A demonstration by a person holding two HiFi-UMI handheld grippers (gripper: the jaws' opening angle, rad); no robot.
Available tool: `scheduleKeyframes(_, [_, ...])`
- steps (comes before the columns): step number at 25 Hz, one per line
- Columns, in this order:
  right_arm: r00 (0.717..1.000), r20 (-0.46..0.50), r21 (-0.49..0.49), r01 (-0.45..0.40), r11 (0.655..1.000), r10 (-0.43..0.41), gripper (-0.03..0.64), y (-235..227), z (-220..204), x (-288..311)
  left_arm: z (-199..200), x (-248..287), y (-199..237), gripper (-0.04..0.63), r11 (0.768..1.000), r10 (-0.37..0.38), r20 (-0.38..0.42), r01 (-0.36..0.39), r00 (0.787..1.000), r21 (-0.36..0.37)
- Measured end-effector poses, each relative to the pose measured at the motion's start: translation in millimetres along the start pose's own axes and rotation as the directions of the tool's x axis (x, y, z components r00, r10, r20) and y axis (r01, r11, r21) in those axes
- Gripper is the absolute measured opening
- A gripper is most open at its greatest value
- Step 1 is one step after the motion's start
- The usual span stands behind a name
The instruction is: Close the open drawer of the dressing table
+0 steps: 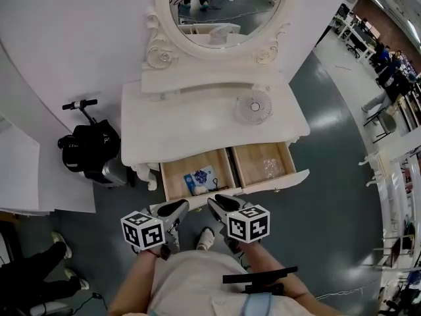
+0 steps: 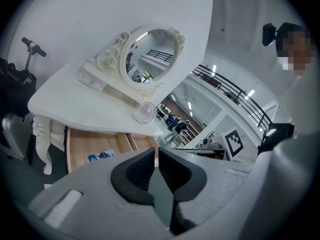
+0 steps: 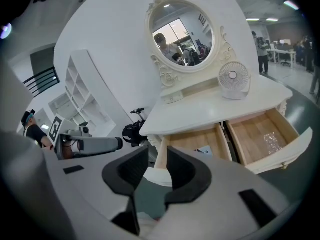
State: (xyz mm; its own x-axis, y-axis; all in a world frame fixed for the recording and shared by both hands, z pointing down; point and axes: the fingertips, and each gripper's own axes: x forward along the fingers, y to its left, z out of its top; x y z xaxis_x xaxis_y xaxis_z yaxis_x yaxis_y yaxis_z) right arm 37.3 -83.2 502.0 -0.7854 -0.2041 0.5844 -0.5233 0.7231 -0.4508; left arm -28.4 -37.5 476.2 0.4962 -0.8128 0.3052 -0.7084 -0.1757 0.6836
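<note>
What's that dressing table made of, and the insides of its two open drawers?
Dressing table: probably painted wood or board; the cream-white coat is smooth with a soft sheen, and carved scrolls show around the mirror. Drawer insides: bare light wood or plywood, tan and unpainted, with faint grain showing.

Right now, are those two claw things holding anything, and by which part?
Nothing is held. The left gripper and the right gripper both show jaws apart, with nothing between them.
</note>
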Motion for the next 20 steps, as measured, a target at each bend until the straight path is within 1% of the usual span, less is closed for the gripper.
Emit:
scheduleKeyframes(3, [1.0,-0.009,0.011,0.007,1.0,-0.007,0.127,-2,-5,6,1,2,2,0.018,1.0,-0.01,-0.012,0.01,1.0,0.007])
scheduleKeyframes(9, [0.999,-0.04,-0.014,0.01,1.0,-0.01,0.133,-6,-13,19,-8,4,7,0.018,1.0,-0.015,-0.056,0.016,0.998,0.02])
scheduleKeyframes(15, [0.997,-0.072,-0.04,0.01,0.999,-0.013,0.152,-12,-27,33,-23,1,17,0.018,1.0,-0.014,-0.095,0.014,0.995,0.005])
scheduleKeyframes(20, [0.996,-0.089,-0.037,0.021,0.999,-0.024,0.152,-17,-45,42,-35,2,23,0.018,1.0,-0.018,-0.118,0.018,0.993,-0.007])
